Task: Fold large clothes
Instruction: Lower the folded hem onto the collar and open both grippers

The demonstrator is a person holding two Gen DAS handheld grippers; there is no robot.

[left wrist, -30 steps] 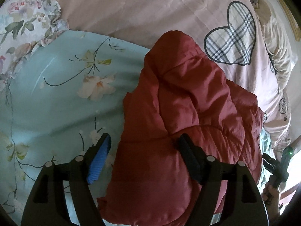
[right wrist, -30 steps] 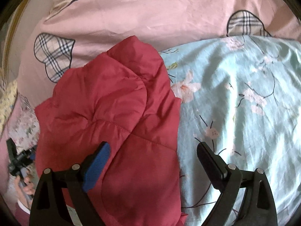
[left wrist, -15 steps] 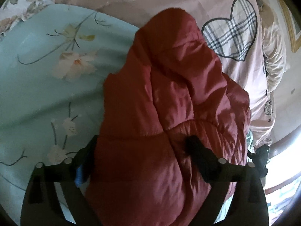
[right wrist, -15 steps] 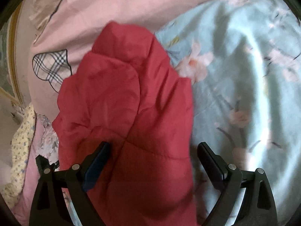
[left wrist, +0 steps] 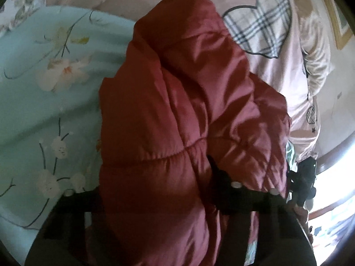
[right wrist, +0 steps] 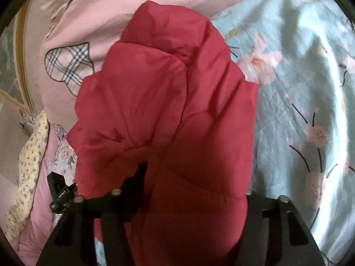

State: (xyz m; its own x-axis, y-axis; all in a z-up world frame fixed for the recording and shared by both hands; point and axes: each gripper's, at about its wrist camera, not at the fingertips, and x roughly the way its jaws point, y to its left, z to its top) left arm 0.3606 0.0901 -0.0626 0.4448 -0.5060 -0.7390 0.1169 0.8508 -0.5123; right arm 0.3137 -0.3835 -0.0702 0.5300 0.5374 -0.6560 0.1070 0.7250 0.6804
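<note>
Both tools, left tool [left wrist: 155, 190] and right tool [right wrist: 195, 190], are closing on the jacket [left wrist: 190, 115] hem, needing deep, even bites.

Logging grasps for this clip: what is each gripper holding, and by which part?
Both are closing on the red padded jacket at its near end: the left gripper on one side, the right gripper on the other.

Bed: pale blue floral sheet [left wrist: 33, 115] spreads beside a pink duvet [right wrist: 124, 11] printed with plaid hearts [left wrist: 261, 24] | Side: a cream floral quilt [right wrist: 28, 161] bunches at the edge | Wall: a wooden frame [left wrist: 339, 22] hangs | Light: bright daylight glares through a window [left wrist: 339, 201]
</note>
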